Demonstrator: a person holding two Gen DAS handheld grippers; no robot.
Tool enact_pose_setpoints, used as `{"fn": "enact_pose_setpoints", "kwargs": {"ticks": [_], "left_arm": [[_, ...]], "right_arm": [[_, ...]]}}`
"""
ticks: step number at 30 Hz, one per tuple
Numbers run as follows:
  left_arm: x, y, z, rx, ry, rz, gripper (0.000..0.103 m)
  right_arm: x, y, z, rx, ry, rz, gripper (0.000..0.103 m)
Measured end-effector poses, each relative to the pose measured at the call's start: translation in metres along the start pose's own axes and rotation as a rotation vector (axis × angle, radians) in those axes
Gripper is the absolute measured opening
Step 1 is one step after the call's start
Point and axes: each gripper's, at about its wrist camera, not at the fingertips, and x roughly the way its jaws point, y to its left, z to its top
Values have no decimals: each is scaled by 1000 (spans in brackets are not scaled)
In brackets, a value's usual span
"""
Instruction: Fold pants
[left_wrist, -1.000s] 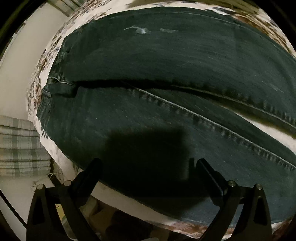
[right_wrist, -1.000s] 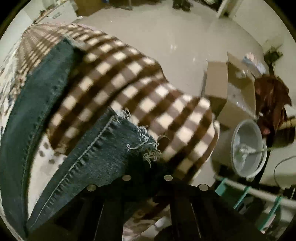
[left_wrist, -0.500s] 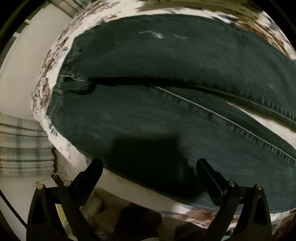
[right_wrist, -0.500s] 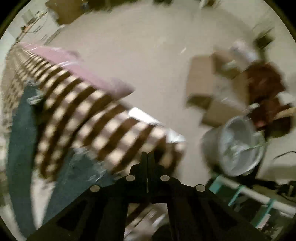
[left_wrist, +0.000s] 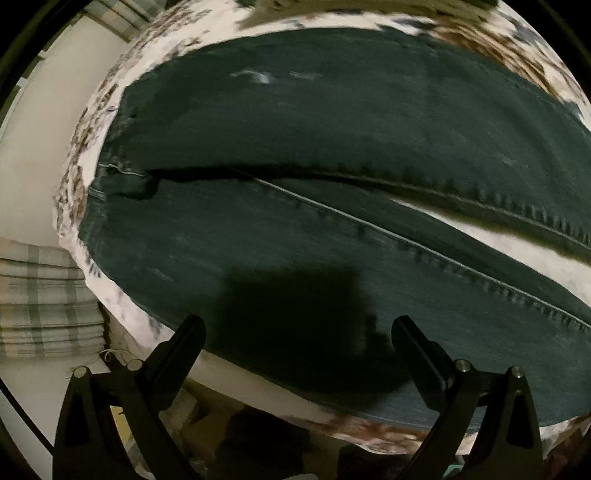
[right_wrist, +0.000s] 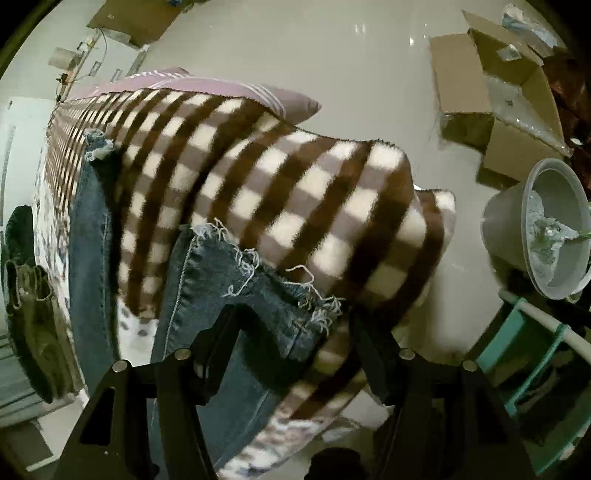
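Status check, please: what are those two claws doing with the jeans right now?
Left gripper open, over the jeans, holding nothing. Right gripper opening over the frayed hem. Checked blanket lies beside that hem.

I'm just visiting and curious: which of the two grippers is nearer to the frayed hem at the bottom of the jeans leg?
Right. The right gripper, jaws opening, straddles the frayed hem. The left gripper hangs open over the upper jeans, with no hem in its view.
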Motion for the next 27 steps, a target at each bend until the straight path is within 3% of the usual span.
{"fn": "enact_pose_setpoints", "kwargs": {"ticks": [2, 3, 4, 8, 9, 10, 11, 14, 20, 25, 27], "left_arm": [[2, -6, -2, 5, 10, -3, 103], [3, -10, -3, 6, 17, -3, 103], [4, -12, -4, 6, 25, -3, 103], [6, -19, -6, 12, 36, 1, 103], [5, -20, -7, 16, 33, 2, 103], [5, -22, -7, 19, 28, 4, 103], [4, -23, -8, 23, 25, 5, 103], [1, -22, -8, 32, 9, 16, 103], [1, -10, -3, 12, 4, 34, 103], [5, 2, 3, -4, 10, 44, 103], [5, 7, 6, -5, 19, 42, 103]], "right_arm": [[-3, 4, -5, -10, -38, 39, 63], [0, 13, -13, -19, -45, 68, 54], [0, 17, -16, -37, -38, 106, 52], [15, 35, -21, -95, -27, 117, 54], [17, 37, -22, -102, -29, 107, 48], [17, 41, -23, -110, -44, 79, 14], [16, 45, -24, -129, -59, 42, 5], [9, 65, -33, -146, -104, -11, 4], [-25, 80, -34, -125, -205, -30, 3], [-24, 73, -9, -149, -184, -69, 3], [-11, 73, -4, -196, -127, -110, 5]]}}
